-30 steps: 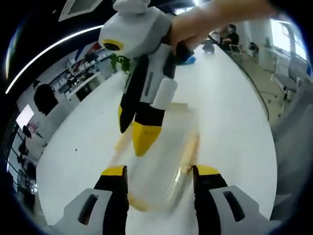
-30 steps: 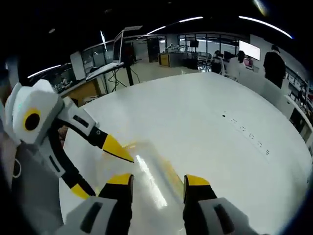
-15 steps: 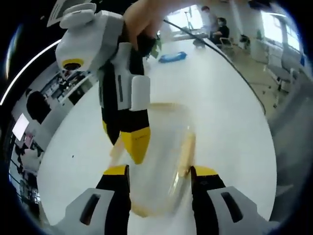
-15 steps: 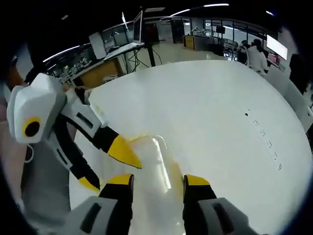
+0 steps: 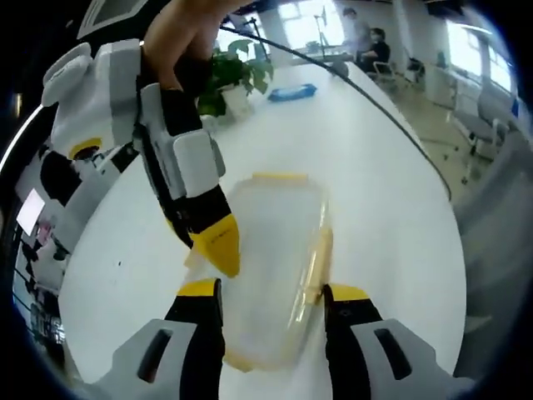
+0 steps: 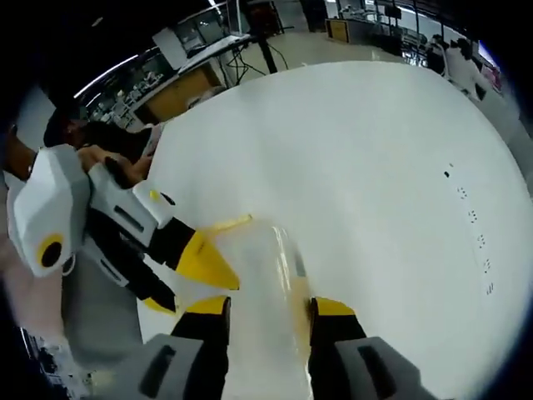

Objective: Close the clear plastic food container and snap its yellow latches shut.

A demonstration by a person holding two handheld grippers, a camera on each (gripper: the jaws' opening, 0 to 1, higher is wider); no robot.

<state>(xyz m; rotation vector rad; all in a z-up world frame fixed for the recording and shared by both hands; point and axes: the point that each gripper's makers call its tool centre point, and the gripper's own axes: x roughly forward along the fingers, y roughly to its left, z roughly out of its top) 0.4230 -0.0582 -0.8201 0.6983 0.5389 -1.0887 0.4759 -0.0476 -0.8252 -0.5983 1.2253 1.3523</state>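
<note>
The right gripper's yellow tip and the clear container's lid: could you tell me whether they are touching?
Cannot tell. In the left gripper view the right gripper overlaps the left edge of the clear container, but neither contact nor a gap is plain.

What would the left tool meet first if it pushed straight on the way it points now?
Most likely the clear container lying on the white table just ahead of the left tool. The right tool sits slightly left of that line; depth is unclear.
</note>
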